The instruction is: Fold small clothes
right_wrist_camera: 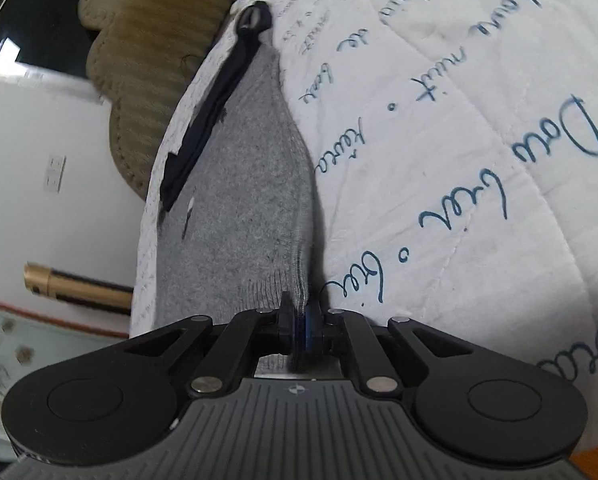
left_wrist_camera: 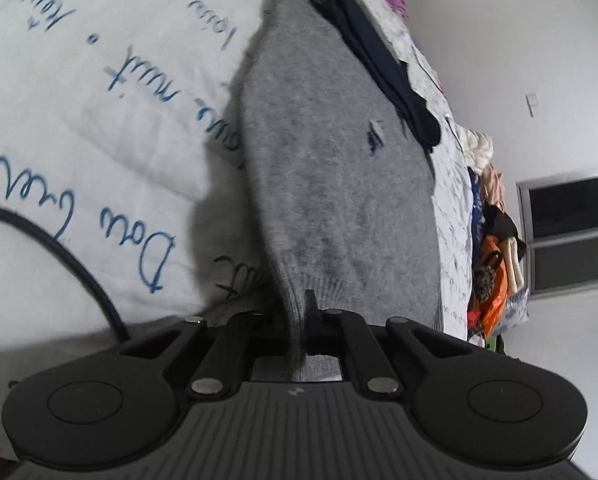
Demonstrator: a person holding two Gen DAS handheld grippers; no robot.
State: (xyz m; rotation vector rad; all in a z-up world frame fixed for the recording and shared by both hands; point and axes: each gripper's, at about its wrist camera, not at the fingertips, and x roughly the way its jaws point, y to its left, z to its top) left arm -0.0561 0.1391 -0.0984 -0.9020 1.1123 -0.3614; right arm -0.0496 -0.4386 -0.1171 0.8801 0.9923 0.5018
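A grey knitted garment is stretched taut above the white quilt with blue handwriting. My left gripper is shut on its ribbed hem at one corner. In the right wrist view the same grey garment runs away from my right gripper, which is shut on the ribbed hem at the other corner. A dark navy garment lies along the far edge of the grey one; it also shows in the right wrist view.
A black cable crosses the quilt at the left. A pile of clothes and an orange bag sit past the bed's edge. A tan ruffled cushion lies by the bed. White walls surround the bed.
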